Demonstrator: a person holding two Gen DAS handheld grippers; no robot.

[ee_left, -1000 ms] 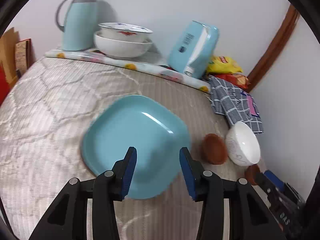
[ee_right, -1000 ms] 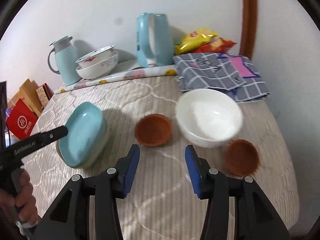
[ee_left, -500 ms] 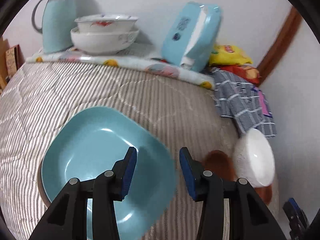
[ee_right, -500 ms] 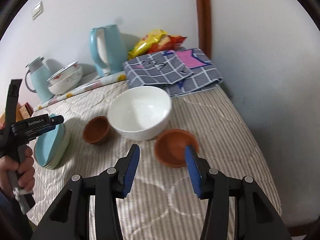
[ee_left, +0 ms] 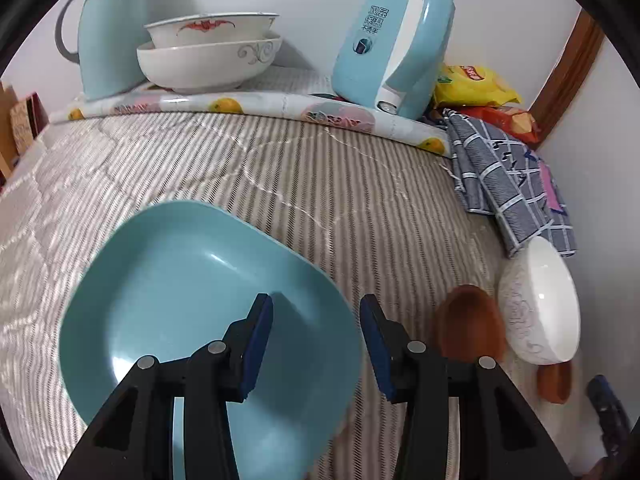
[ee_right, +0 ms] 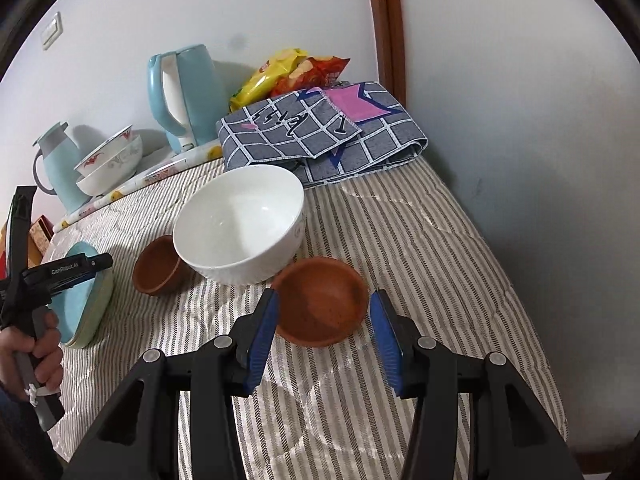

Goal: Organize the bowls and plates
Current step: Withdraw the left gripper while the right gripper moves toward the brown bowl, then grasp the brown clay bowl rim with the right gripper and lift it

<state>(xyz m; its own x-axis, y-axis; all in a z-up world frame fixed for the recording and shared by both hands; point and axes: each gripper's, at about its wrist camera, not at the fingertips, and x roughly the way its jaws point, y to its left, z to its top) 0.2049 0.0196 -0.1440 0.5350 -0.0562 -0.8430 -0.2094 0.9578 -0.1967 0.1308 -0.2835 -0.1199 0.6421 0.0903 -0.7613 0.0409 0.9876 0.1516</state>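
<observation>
A light blue square plate (ee_left: 172, 304) lies on the striped quilt, stacked on another plate; it also shows in the right wrist view (ee_right: 78, 300). My left gripper (ee_left: 316, 344) is open, hovering over the plate's right edge. A white bowl (ee_right: 240, 224) stands mid-quilt, with a small brown bowl (ee_right: 156, 266) to its left and a wider brown bowl (ee_right: 320, 300) in front of it. My right gripper (ee_right: 324, 336) is open, its fingers on either side of the wider brown bowl. In the left wrist view the white bowl (ee_left: 540, 304) and the small brown bowl (ee_left: 468, 328) are at the right.
At the back stand a blue thermos (ee_left: 106, 36), two stacked white bowls (ee_left: 208, 56) and a blue kettle (ee_left: 396, 44) on a fruit-print mat. Snack bags (ee_right: 288, 72) and a folded checked cloth (ee_right: 320, 136) lie at the back right, by the wall.
My right gripper moved forward and right until its fingers stand on either side of the wider brown bowl. My left gripper shifted closer over the blue plate. Both stayed open.
</observation>
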